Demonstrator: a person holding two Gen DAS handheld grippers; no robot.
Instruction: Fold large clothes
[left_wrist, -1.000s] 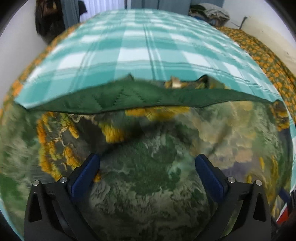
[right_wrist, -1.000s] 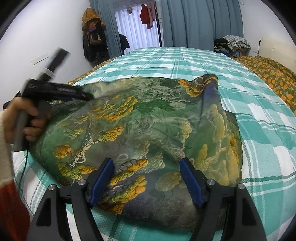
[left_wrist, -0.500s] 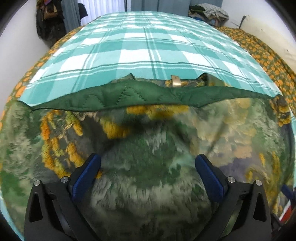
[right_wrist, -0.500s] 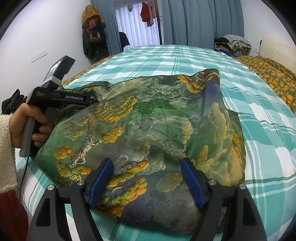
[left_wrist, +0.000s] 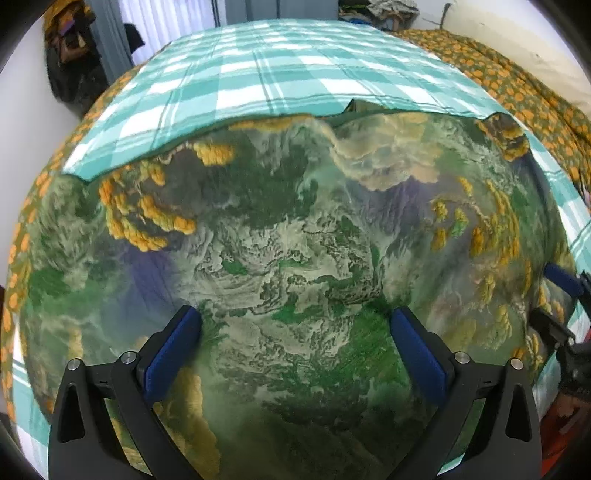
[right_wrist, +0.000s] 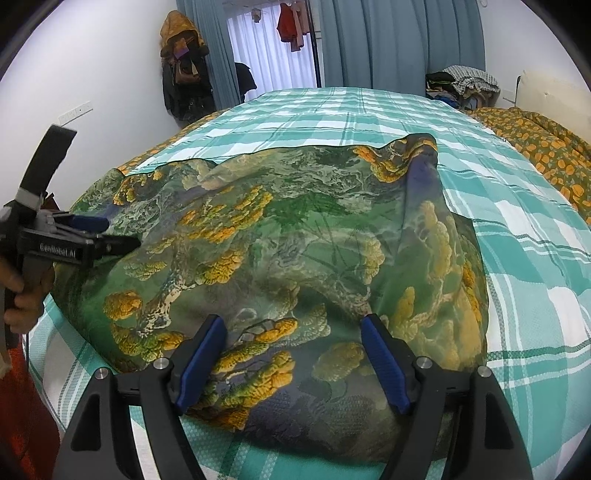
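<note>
Printed garment (right_wrist: 280, 258): large, green with orange and cream landscape pattern, lying spread on the bed's teal-and-white checked cover (right_wrist: 517, 258), directly ahead of and below both hand-held grippers.

Change from the earlier left-wrist view: the dark green quilted lining that ran as a band along the garment's far edge no longer shows; the printed face now covers that area, reaching up to the checked cover. In the right-wrist view the garment's far left edge lies flatter than before, and the left hand-held gripper sits lower at the garment's left side.

Left hand-held gripper (left_wrist: 295, 332): blue-padded fingers wide apart, nothing clamped; garment fills the gap beneath them, contact cannot be told. In the right-wrist view it is seen (right_wrist: 107, 232) at the garment's left edge, gripped by a hand (right_wrist: 26, 295).

Right hand-held gripper (right_wrist: 295, 354): fingers wide apart, nothing clamped, over the garment's near edge.

Beyond: orange-patterned bedding (right_wrist: 546, 147) to the right, blue curtains (right_wrist: 388, 44) behind the bed.
</note>
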